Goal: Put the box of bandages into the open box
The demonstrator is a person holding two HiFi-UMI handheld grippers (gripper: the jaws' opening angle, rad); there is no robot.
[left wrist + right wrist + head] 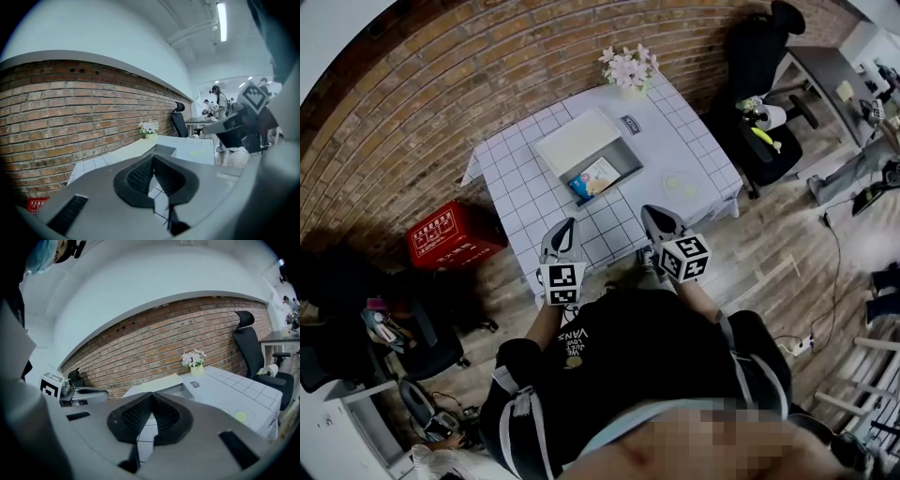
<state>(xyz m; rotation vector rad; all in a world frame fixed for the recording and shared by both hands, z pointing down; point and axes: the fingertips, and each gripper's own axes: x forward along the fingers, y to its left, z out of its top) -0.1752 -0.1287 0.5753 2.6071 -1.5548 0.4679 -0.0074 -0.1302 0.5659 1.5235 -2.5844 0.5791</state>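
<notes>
Stands at the 6 o'clock edge of a white, grid-clothed table [698,141], one gripper in each hand. Holds the left gripper [565,227] over the table's near strip, at about 7 o'clock from its middle, jaws pressed flat together with nothing between them. Holds the right gripper [655,216] near it, at about 5 o'clock, jaws likewise closed tight on nothing. Points both toward 12 o'clock.

Finds the box of bandages [596,178] lying flat inside the open box [622,156], at that box's 6 o'clock end, printed face up. Lies well apart from both grippers, touched by neither. Shows the open box as a grey tray near the table's middle, its pale lid [577,139] lying along the 10 o'clock side.

Carries a pot of pale flowers [628,67] at the table's 12 o'clock corner, a small dark card [630,120] between that pot and the open box, and two pale yellowish discs [680,183] at 3 o'clock from the open box. Shows a red crate [450,236] on the wooden floor [787,262] at 9 o'clock of the table, beside the brick wall [422,103], and a black office chair [759,56] at 2 o'clock.
</notes>
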